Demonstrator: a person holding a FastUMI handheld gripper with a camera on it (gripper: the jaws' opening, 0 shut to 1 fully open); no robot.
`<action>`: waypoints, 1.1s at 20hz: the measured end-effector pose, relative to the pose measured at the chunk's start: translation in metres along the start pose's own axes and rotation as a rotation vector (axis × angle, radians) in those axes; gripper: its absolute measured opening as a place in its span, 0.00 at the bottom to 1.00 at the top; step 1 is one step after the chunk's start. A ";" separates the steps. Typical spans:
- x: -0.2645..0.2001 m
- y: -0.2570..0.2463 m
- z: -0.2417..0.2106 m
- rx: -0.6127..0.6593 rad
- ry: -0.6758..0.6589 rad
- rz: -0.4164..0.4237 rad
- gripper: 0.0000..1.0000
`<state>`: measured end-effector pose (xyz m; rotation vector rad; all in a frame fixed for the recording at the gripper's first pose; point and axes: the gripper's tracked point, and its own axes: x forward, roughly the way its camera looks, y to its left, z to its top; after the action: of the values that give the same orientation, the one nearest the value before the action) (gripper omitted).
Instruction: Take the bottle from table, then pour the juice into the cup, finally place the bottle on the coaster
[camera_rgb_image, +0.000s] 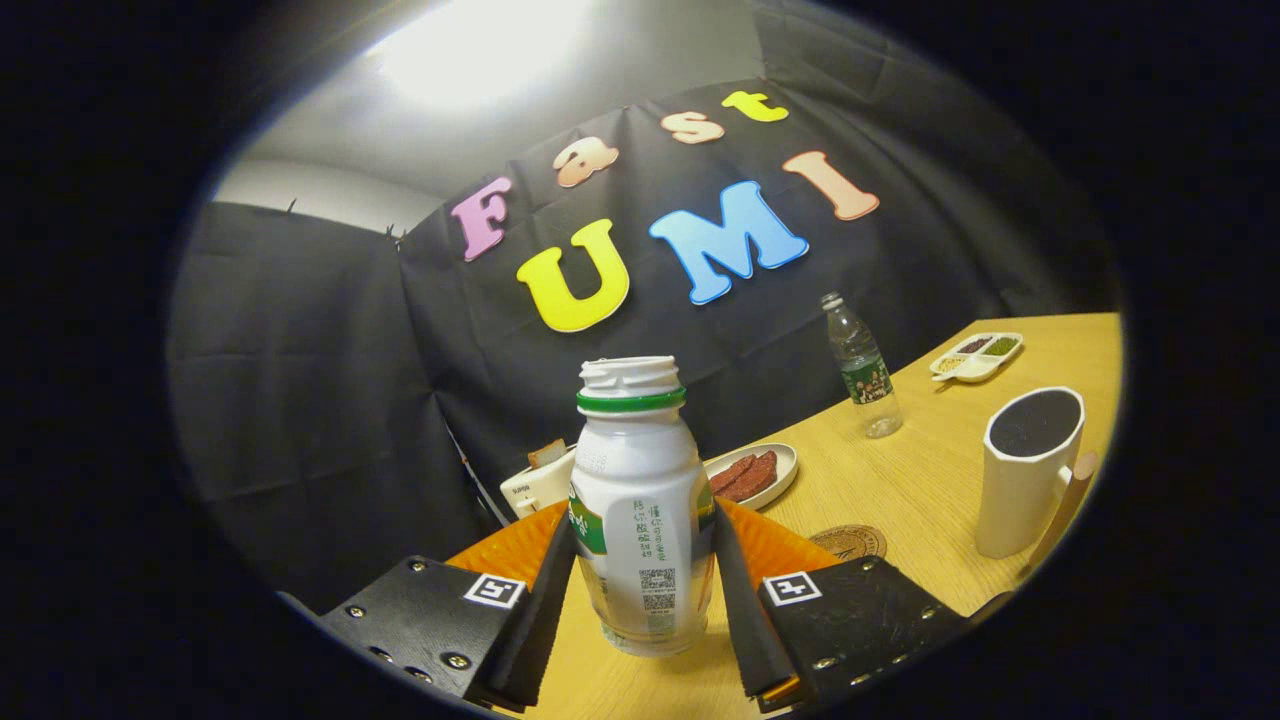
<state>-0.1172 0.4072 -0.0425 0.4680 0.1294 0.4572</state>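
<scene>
Your gripper has its two fingers closed in against the sides of the bottle, one pressing on each flank, so the bottle sits clamped between them with only its own width keeping them apart. The bottle is white with a green ring at the neck, its mouth uncapped and open at the top, and it stands roughly upright relative to your fingers (the whole scene leans, so the tabletop runs uphill to the right). Its clear base looks to be at or just above the tabletop; you cannot tell from here whether it is touching the wood. Directly behind the bottle lies an orange ridged plate, and just beyond that a white dish holding dark red slices and a small white appliance at the table's far edge. Just ahead of your right finger lies the round cork coaster, flat on the wood and bare. Further right stands the cup, white, tall, with a wooden handle and a dark interior, well apart from the bottle. Beyond the coaster, near the booth wall, stands a clear water bottle, and past it a divided white tray with small heaps of seasoning.
</scene>
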 end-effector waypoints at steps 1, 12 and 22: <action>-0.002 -0.004 0.004 0.040 -0.011 -0.004 0.72; -0.018 -0.060 0.029 0.413 -0.108 -0.084 0.71; -0.022 -0.100 0.040 0.647 -0.162 -0.146 0.71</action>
<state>-0.0883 0.3018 -0.0532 1.1195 0.1530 0.2226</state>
